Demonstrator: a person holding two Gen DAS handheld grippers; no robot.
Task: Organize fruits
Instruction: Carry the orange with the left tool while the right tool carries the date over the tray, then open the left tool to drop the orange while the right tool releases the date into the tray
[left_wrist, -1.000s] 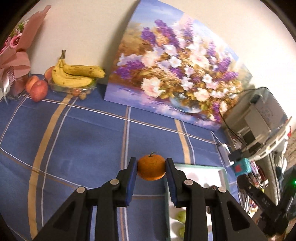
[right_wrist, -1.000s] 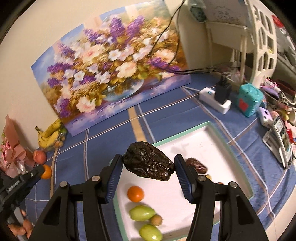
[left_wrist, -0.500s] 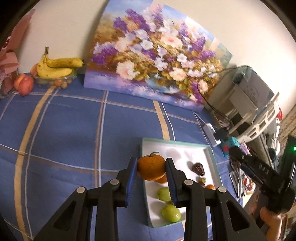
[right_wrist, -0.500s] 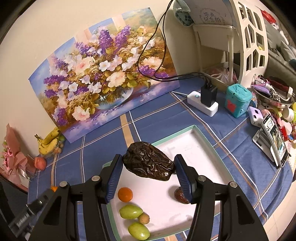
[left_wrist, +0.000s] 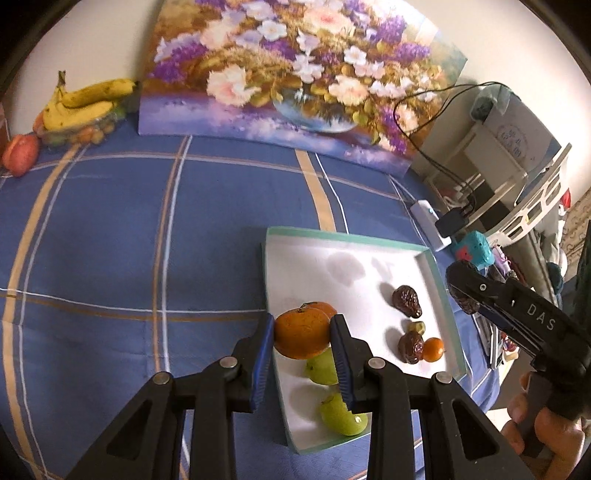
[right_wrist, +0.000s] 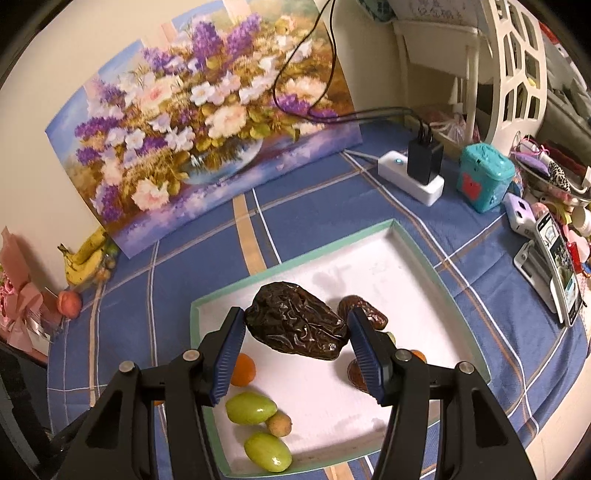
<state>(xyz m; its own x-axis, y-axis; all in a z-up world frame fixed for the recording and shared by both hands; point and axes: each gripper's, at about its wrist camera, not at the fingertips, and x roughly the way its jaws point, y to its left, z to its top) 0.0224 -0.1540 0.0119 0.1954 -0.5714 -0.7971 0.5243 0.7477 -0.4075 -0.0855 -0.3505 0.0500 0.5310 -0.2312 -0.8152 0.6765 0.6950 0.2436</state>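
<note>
Orange mandarin (left_wrist: 301, 334) is clamped between your left gripper (left_wrist: 302, 354) pads, jaws narrow, blue pads pressing both sides of it. It hangs over the near-left edge of the white tray (left_wrist: 343, 236), above another small orange (left_wrist: 325, 307) and a green fruit (left_wrist: 322, 367) lying inside.

Your right gripper (right_wrist: 297, 345) has a large wrinkled dark date (right_wrist: 295, 325) pinched between its pads, jaws about half spread. It sits above the middle of the tray (right_wrist: 369, 240); can't tell if it's touching the floor of it. In the left wrist view your hand (left_wrist: 543, 432) and that gripper body show at the right tray edge.

Already in the tray, right wrist view:
- two green fruits (right_wrist: 251, 408), (right_wrist: 267, 452) near the front-left corner
- a small tan round fruit (right_wrist: 279, 424) between them
- a small orange (right_wrist: 243, 369) partly behind the left pad
- two more dark dates (right_wrist: 364, 310), (right_wrist: 356, 374) on the right side, one partly hidden by the right finger

Off the tray, on the blue checked cloth (left_wrist: 110, 229): bananas (left_wrist: 85, 103) on a clear dish of small fruit by the wall, a peach (left_wrist: 20, 154) just beside it, well apart from the tray. Flower painting (left_wrist: 295, 74) leans on the wall behind.
</note>
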